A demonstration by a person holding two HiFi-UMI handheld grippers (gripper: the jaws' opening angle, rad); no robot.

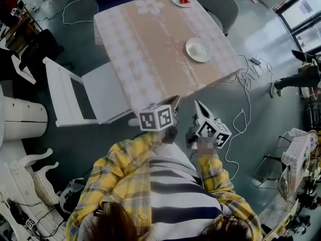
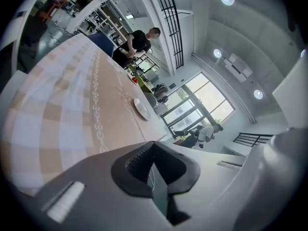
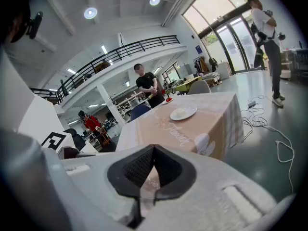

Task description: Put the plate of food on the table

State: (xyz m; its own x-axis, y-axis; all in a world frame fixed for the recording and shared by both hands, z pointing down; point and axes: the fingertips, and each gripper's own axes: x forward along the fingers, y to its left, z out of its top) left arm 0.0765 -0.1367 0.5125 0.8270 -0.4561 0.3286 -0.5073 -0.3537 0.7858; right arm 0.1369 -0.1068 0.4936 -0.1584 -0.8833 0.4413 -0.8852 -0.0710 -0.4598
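Head view, left gripper [image 1: 176, 99], right gripper [image 1: 196, 104], jaws closed, empty; white plate [image 1: 198, 49] on table [image 1: 145, 49]

In yellow plaid sleeves [image 1: 118, 174], both arms bend before the chest, holding the left gripper [image 1: 174, 101] angled toward one o'clock and the right gripper [image 1: 197, 104] toward eleven, tips near each other, both jaws closed and empty.

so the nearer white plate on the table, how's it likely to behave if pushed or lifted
The plate looks stiff and glazed, so pushed it would probably slide flat, not tip, perhaps rucking the tablecloth. Its low thin rim likely makes a slippery hold. It seems ceramic, so probably breakable if dropped.
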